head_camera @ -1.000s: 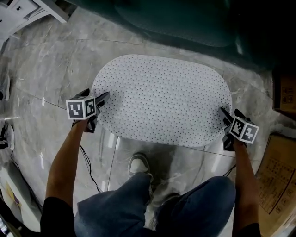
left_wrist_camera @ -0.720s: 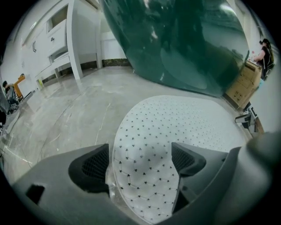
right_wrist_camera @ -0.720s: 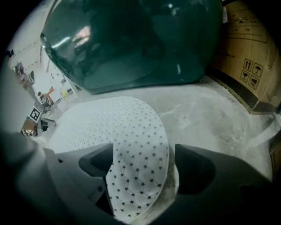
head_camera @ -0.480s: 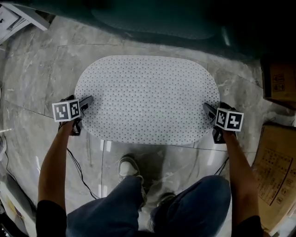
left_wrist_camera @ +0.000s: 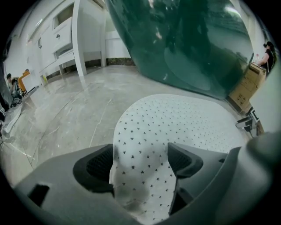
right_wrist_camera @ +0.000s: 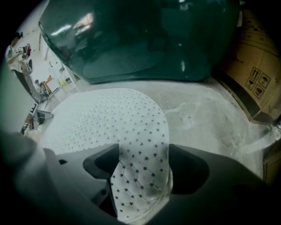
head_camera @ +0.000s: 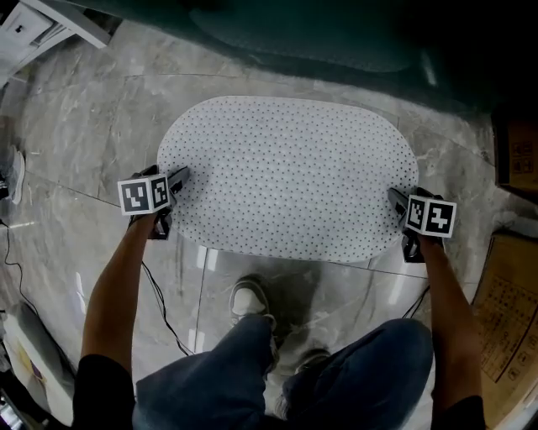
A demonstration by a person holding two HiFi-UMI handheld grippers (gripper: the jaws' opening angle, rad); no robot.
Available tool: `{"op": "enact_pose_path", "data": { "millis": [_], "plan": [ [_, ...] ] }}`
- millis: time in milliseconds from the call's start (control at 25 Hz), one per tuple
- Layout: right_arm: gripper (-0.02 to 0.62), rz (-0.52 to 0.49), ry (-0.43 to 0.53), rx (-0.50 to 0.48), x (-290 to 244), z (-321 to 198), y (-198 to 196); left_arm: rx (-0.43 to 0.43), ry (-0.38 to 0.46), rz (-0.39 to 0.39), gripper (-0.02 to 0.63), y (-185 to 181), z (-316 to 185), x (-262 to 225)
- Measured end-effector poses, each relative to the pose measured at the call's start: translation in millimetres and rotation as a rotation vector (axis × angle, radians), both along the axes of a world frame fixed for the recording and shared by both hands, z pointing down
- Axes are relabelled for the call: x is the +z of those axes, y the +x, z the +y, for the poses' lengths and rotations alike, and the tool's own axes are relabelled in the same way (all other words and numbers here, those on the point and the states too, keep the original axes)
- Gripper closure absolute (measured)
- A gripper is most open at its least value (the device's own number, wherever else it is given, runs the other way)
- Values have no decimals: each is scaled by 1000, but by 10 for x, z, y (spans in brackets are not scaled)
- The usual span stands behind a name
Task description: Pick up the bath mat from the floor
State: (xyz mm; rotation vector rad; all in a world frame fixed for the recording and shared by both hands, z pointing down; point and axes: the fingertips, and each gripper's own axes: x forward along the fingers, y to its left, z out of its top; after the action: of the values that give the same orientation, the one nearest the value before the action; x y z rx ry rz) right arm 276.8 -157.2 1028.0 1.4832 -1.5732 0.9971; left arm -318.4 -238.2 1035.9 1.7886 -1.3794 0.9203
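Bath mat: the white, dark-dotted oval bath mat (head_camera: 286, 176) lay on the grey marble floor (head_camera: 84, 151), just in front of the dark green tub (head_camera: 319, 42), with my shoe (head_camera: 250, 301) near its close edge.

Left gripper: the left gripper (head_camera: 178, 180) sat at the mat's left end. In the left gripper view a fold of the mat's edge filled the gap, and both pads (left_wrist_camera: 99, 165) pressed against it, so I read it as clamped on the mat.

Right gripper: the right gripper (head_camera: 397, 201) sat at the mat's right end. In the right gripper view the edge curled up between the jaws, its hexagon-patterned underside showing, and it was pinched there too.

Jaw motion: both pairs of jaws had just been closing, with the mat's edge between them.

Change from earlier: both grippers kept the same two ends of the mat as in the earlier head views. The middle of the mat looked as flat on the floor as before.

Surroundings: a cardboard box (head_camera: 513, 285) stood to the right, a white cabinet (head_camera: 34, 25) was at the far left corner, and a thin cable (head_camera: 160, 306) trailed under my left arm.
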Motion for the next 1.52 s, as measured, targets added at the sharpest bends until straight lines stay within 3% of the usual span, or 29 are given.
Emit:
{"op": "enact_pose_path", "data": {
  "millis": [200,320,640,760,1160,1520],
  "plan": [
    [349,-7,42,-18,-42,-1,-160,0,17,5,291,58,16,-41],
    [412,-11,55,-41,-54,1,-244,-12,6,46,393,120,40,-62],
    [478,-69,45,-56,-50,-15,-331,24,8,68,518,279,61,-106],
    [555,-136,21,-43,-27,-6,-412,29,4,80,539,305,65,-100],
    [563,-162,34,-41,-127,-6,-425,36,16,121,569,372,64,-235],
    [566,-144,78,-76,-586,-13,-545,88,50,153,571,482,60,-715]
  ]
}}
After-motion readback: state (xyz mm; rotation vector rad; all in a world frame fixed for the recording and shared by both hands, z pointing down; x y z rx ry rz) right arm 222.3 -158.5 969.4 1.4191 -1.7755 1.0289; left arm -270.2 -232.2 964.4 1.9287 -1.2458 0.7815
